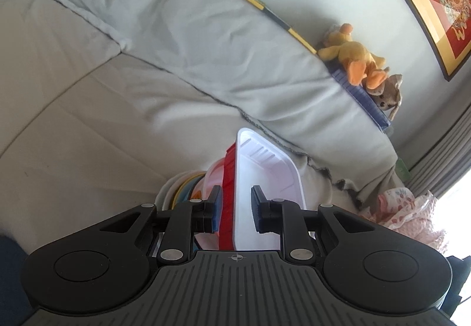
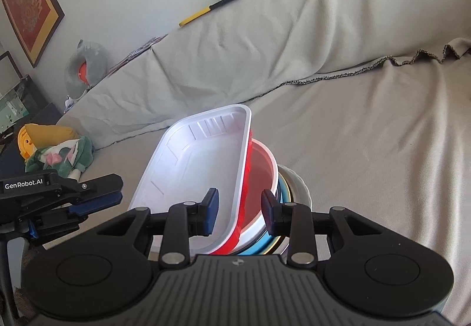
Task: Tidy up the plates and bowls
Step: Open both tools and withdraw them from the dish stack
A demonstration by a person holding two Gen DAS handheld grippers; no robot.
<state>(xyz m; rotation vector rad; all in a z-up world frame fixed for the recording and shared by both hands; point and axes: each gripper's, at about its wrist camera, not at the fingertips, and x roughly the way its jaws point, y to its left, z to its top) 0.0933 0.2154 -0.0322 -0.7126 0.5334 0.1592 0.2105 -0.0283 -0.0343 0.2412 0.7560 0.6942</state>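
A white rectangular tray (image 1: 265, 175) (image 2: 200, 161) with a red outside sits tilted on a stack of dishes on a sofa seat. Under it are a red bowl (image 2: 259, 178) with a white rim, a blue dish (image 2: 256, 246) and a white plate (image 2: 297, 181). My left gripper (image 1: 235, 208) is open, its fingers either side of the tray's rim without closing on it. My right gripper (image 2: 240, 211) is open too, straddling the tray's right edge and the red bowl. The left gripper also shows in the right wrist view (image 2: 97, 193), left of the stack.
The grey sofa seat (image 2: 368, 149) and back cushions (image 1: 191, 40) surround the stack. Plush toys (image 1: 353, 58) sit on the sofa back. A doll (image 2: 53, 152) lies at the left end. Pink cloth (image 1: 406, 208) lies on the right. Framed pictures (image 2: 29, 13) hang on the wall.
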